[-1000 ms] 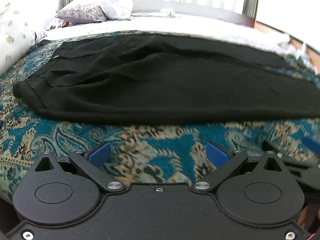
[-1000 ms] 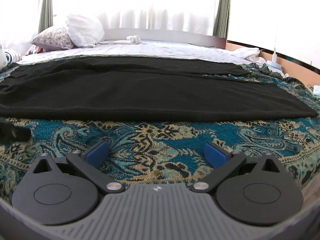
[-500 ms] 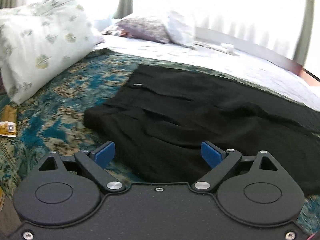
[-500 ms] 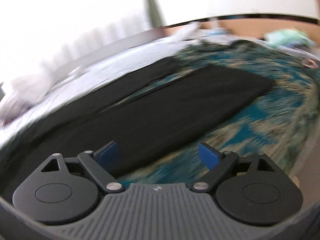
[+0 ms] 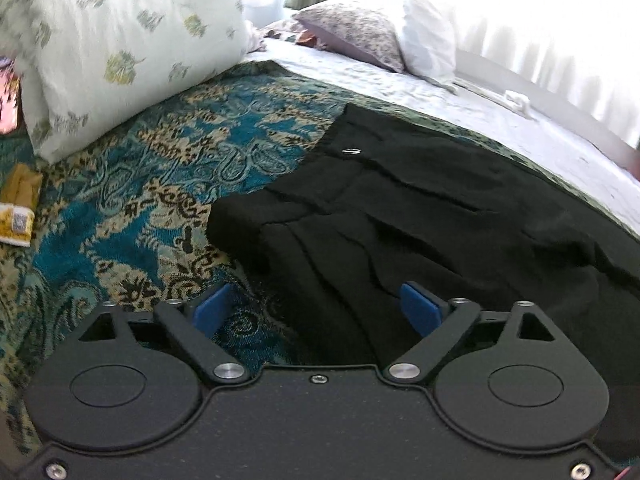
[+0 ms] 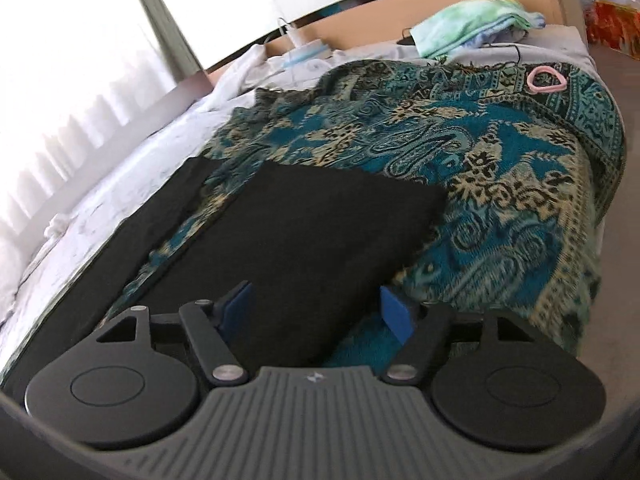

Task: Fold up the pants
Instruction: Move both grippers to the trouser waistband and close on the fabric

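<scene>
Black pants (image 5: pixel 420 216) lie flat on a teal paisley blanket (image 5: pixel 168 168) on a bed. The left wrist view shows the waistband end, with its near corner just ahead of my left gripper (image 5: pixel 318 310), which is open and empty above the near edge of the cloth. The right wrist view shows the leg end of the pants (image 6: pixel 304 232), the two legs spread slightly apart. My right gripper (image 6: pixel 318 314) is open and empty over the near leg's edge, close to the hem corner.
A large floral pillow (image 5: pixel 116 40) lies at the far left, two more pillows (image 5: pixel 376 32) at the head. A yellow packet (image 5: pixel 18 208) lies at the left edge. Folded green cloth (image 6: pixel 472 24) and a pink ring (image 6: pixel 546 80) lie past the blanket (image 6: pixel 500 168).
Both grippers swung outward from the middle of the pants: the left toward the waistband end, the right toward the leg hems. Both stayed open and came closer to the cloth.
</scene>
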